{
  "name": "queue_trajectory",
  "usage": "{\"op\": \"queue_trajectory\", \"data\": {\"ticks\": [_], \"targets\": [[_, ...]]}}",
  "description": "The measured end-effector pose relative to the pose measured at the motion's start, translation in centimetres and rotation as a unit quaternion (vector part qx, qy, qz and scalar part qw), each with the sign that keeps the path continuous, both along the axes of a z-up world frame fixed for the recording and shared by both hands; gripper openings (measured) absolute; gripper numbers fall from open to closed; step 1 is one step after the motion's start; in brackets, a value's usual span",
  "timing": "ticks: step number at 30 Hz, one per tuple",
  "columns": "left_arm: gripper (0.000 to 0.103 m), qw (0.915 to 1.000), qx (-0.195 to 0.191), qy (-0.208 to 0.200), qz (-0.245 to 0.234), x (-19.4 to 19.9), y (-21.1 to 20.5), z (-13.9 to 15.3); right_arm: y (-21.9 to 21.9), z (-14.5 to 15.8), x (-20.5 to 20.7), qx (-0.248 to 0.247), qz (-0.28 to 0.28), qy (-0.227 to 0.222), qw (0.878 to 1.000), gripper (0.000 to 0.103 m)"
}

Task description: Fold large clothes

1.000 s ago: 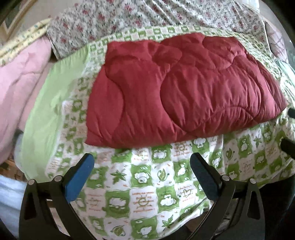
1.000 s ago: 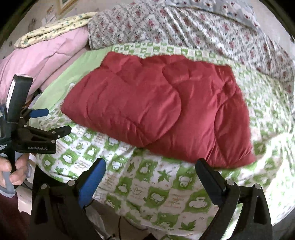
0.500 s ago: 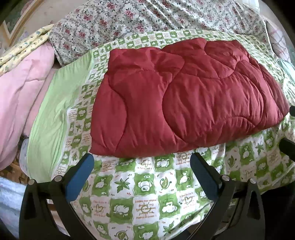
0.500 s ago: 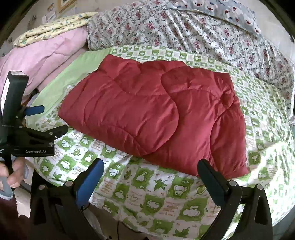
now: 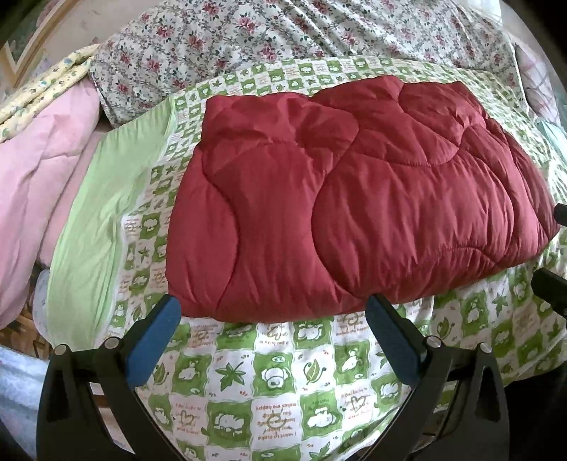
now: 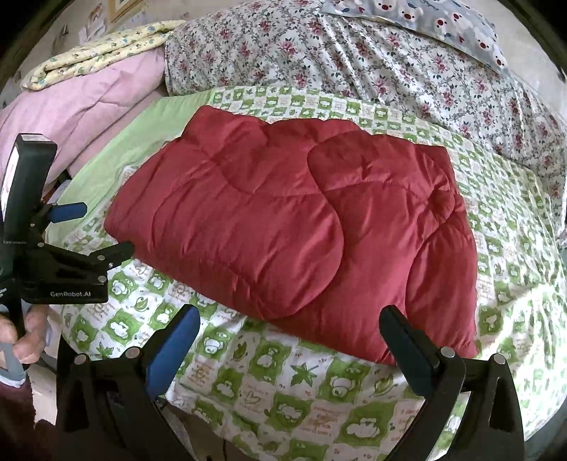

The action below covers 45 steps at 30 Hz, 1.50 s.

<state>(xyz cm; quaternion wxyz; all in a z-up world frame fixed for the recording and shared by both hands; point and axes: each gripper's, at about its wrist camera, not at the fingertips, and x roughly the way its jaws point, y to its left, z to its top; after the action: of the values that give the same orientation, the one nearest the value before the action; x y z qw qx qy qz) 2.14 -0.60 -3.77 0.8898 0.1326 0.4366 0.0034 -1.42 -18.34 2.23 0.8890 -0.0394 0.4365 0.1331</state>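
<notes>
A dark red quilted padded garment (image 5: pixel 347 198) lies folded into a thick rectangle on a green-and-white patterned sheet (image 5: pixel 276 376). It also shows in the right wrist view (image 6: pixel 294 230). My left gripper (image 5: pixel 273 319) is open and empty, its fingertips just short of the garment's near edge. My right gripper (image 6: pixel 290 319) is open and empty, at the near edge toward the garment's right corner. The left gripper also shows from the side in the right wrist view (image 6: pixel 88 227), at the garment's left end.
A pink quilt (image 5: pixel 35 184) with a yellow floral cover on top lies at the left. A floral bedspread (image 6: pixel 354 60) bunches behind the garment. A pillow with bears (image 6: pixel 443 25) sits at the far right. The bed's front edge drops off below the grippers.
Both grippers have moved forward toward the garment, which now fills more of each view. Both stay open. The garment has not moved.
</notes>
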Motion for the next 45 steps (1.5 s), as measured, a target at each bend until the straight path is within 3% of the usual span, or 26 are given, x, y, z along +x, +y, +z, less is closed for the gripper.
{"op": "queue_trajectory", "data": {"ticks": [45], "targets": [[0.103, 0.9999, -0.011, 0.007, -0.008, 1.4, -0.5, 0.4, -0.1, 0.9, 2.6, 0.006, -0.004, -0.004, 1.0, 0.102]]}}
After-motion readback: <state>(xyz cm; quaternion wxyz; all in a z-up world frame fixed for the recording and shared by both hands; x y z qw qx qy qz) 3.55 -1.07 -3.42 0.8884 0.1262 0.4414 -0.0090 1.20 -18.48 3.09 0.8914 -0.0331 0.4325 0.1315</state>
